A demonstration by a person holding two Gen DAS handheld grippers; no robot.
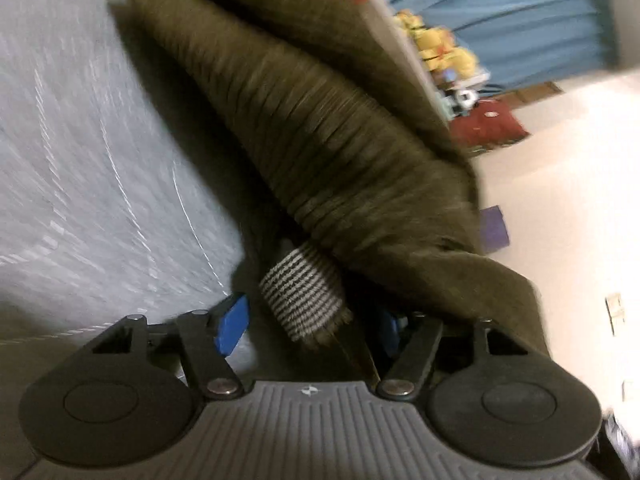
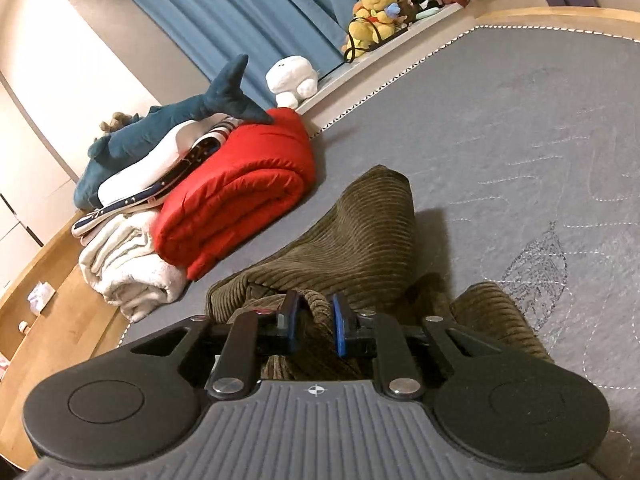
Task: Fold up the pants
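The pants are olive-brown corduroy with a striped inner lining showing at the waist. In the blurred left wrist view my left gripper has its blue pads wide apart, and the cloth drapes over the right finger; I cannot tell whether it is gripped. In the right wrist view the pants lie bunched on the grey mattress. My right gripper is shut on a fold of the corduroy, held between its blue pads.
A red folded quilt, white blankets and a blue plush shark lie at the mattress's left end. Plush toys sit on the windowsill before blue curtains. The wooden bed frame rims the mattress.
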